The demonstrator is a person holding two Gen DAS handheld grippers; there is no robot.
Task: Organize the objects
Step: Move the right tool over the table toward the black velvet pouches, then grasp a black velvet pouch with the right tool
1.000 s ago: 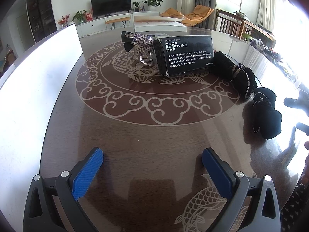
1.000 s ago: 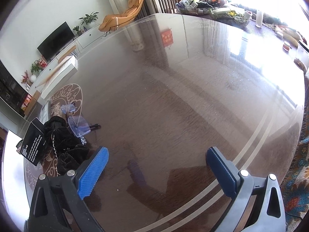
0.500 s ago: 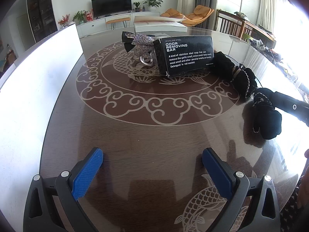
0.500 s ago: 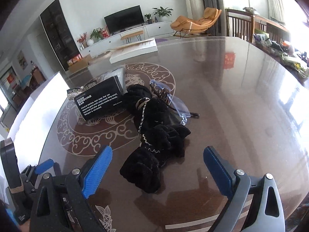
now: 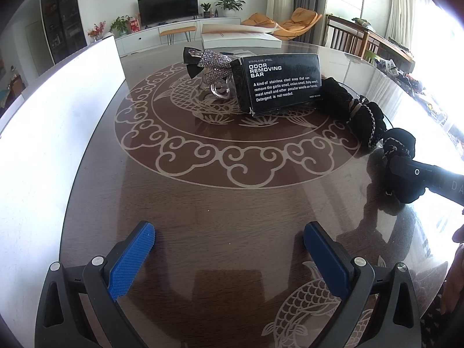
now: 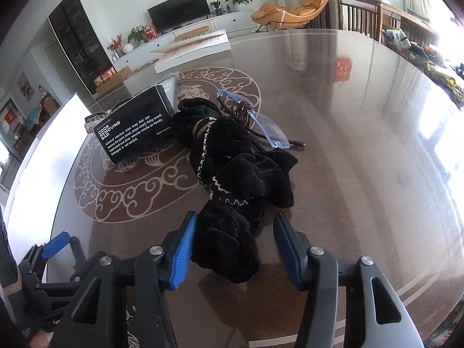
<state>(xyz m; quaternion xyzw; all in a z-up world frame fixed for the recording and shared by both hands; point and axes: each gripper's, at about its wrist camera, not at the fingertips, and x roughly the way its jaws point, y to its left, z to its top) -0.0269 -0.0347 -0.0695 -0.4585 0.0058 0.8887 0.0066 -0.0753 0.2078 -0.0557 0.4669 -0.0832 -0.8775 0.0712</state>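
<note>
A chain of black velvet scrunchies [image 6: 232,168] lies on the dark patterned table [image 6: 362,145]. My right gripper [image 6: 235,246] straddles the nearest scrunchie [image 6: 223,243] and its jaws are closing. The left pad touches the velvet, while a gap remains at the right pad. In the left wrist view one right gripper finger [image 5: 417,172] lies over that same scrunchie [image 5: 406,191]. A black "Odor Removing Bar" box [image 5: 279,82] stands behind, with a rhinestone bow clip [image 5: 213,62] beside it. My left gripper [image 5: 229,249] hangs open over bare table.
Clear blue-tinted glasses [image 6: 261,124] lie against the far side of the scrunchies. A white panel [image 5: 58,116] runs along the table's left edge. A flat white box [image 5: 240,36] sits at the far edge. The left gripper's fingers [image 6: 55,245] show at the lower left of the right wrist view.
My right gripper swung from bare table over to the scrunchies, and its jaws narrowed around the nearest one. The left gripper has stayed still and open.
</note>
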